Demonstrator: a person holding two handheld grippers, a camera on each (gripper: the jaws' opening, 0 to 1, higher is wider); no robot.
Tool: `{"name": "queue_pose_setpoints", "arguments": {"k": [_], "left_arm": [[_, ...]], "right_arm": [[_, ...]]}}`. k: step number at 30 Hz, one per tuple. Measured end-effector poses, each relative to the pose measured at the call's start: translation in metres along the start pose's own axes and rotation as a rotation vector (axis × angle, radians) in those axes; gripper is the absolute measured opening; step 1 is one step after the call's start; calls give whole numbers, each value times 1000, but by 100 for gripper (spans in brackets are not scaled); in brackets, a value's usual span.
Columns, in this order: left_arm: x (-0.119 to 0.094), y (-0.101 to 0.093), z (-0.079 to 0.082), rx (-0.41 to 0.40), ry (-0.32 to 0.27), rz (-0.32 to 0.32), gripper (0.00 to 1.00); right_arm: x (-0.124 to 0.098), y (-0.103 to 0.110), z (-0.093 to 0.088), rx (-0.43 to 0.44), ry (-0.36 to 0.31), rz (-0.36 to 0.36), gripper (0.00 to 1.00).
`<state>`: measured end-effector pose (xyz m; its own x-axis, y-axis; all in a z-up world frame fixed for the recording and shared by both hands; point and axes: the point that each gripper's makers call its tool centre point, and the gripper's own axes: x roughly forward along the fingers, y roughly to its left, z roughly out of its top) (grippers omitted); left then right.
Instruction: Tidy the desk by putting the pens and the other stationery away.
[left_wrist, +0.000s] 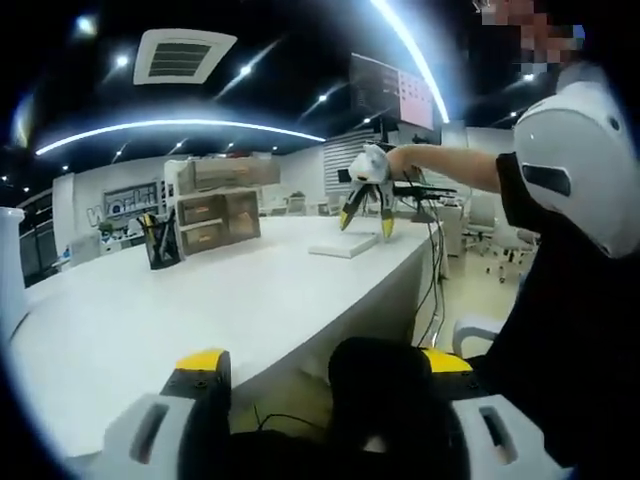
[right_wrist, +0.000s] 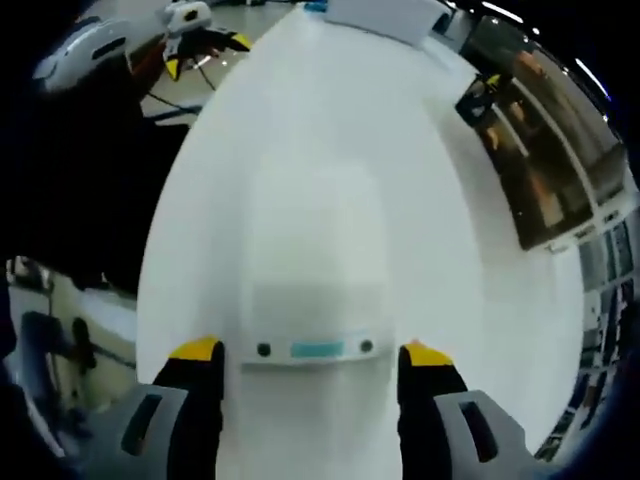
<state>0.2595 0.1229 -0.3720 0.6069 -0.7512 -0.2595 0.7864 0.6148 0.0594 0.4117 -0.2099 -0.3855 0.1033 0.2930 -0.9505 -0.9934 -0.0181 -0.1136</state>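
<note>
Left gripper (left_wrist: 315, 372): seen at the bottom of the left gripper view, yellow-tipped fingers spread, nothing held, off the near edge of the surface.
Right gripper (right_wrist: 312, 352): yellow-tipped fingers spread to either side of the white rectangular case, just above it; contact could not be told. Also seen from the left gripper view (left_wrist: 367, 215), held in a person's hand (left_wrist: 400, 160) over the far part of the surface.
White rectangular case (right_wrist: 315, 275): flat white box with a small teal label and two dark dots at its near edge, lay flat on the surface.
Black mesh pen holder (left_wrist: 161, 243): stood upright with pens inside, beside the drawer unit, well apart from the case.
Brown cardboard drawer unit (left_wrist: 218, 205): stood at the far left of the surface.
White curved surface (left_wrist: 200, 300): carried all items.
</note>
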Motion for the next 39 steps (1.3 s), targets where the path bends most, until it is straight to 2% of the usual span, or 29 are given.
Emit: {"name": "queue_pose_setpoints", "arguments": {"k": [6, 11, 24, 33, 39], "left_arm": [[3, -2, -3, -1, 13, -11, 75], [5, -3, -3, -2, 14, -16, 75], [8, -6, -2, 3, 19, -26, 74], [11, -9, 6, 16, 8, -33, 74], [15, -12, 14, 31, -7, -40, 74]], "right_arm": [[2, -6, 1, -5, 15, 29, 63], [5, -1, -2, 46, 11, 103, 61], [6, 2, 0, 45, -9, 109, 60], [2, 8, 1, 93, -11, 120, 59], [-7, 11, 9, 144, -24, 115, 59]]}}
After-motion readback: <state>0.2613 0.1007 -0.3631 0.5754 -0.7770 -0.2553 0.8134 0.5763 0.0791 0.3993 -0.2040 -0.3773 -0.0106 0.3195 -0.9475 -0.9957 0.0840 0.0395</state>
